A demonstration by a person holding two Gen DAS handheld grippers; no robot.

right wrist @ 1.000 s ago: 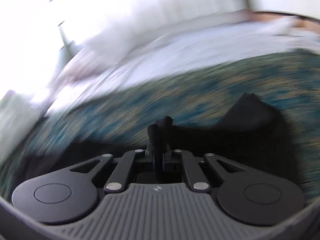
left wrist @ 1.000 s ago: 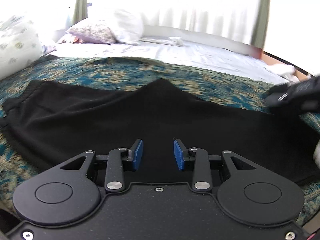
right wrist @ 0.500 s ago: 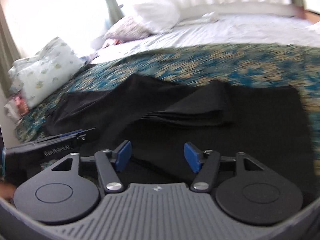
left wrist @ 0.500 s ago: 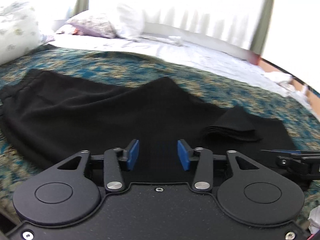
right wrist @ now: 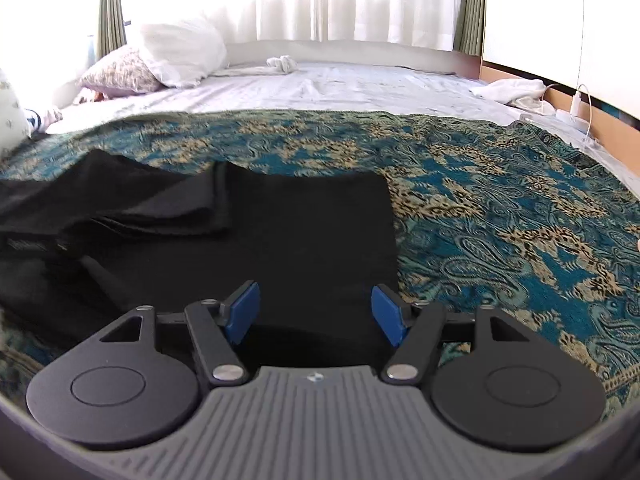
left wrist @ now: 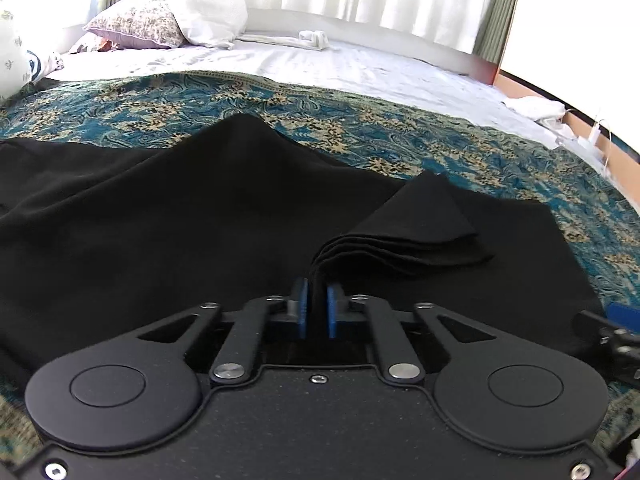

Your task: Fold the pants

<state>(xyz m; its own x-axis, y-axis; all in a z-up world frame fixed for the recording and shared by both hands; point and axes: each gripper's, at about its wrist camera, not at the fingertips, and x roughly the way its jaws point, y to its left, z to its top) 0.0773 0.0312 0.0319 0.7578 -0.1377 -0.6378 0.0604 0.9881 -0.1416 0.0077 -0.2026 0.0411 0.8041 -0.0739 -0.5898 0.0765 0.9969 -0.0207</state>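
Note:
Black pants (left wrist: pixel 168 216) lie spread on a teal patterned bedspread (left wrist: pixel 360 128). My left gripper (left wrist: pixel 314 312) is shut on a gathered stack of black pant layers (left wrist: pixel 404 236) that fans out ahead of it. In the right wrist view the same pants (right wrist: pixel 304 224) lie flat, with the folded layers (right wrist: pixel 168 208) at the left. My right gripper (right wrist: pixel 315 316) is open and empty, low over the pant leg end near its right edge. Its tip also shows in the left wrist view (left wrist: pixel 612 328) at the far right.
Beyond the bedspread (right wrist: pixel 500 208) is a white sheet (left wrist: pixel 340 64) with pillows (left wrist: pixel 168 20) at the back left and a small white cloth (right wrist: pixel 282 62) by the curtained window. A white garment and a charger cable (right wrist: pixel 580 100) lie at the right edge.
My left gripper closed on the gathered pant layers, having been open before. My right gripper let go of the fabric, opened wide, and moved to the leg end on the right.

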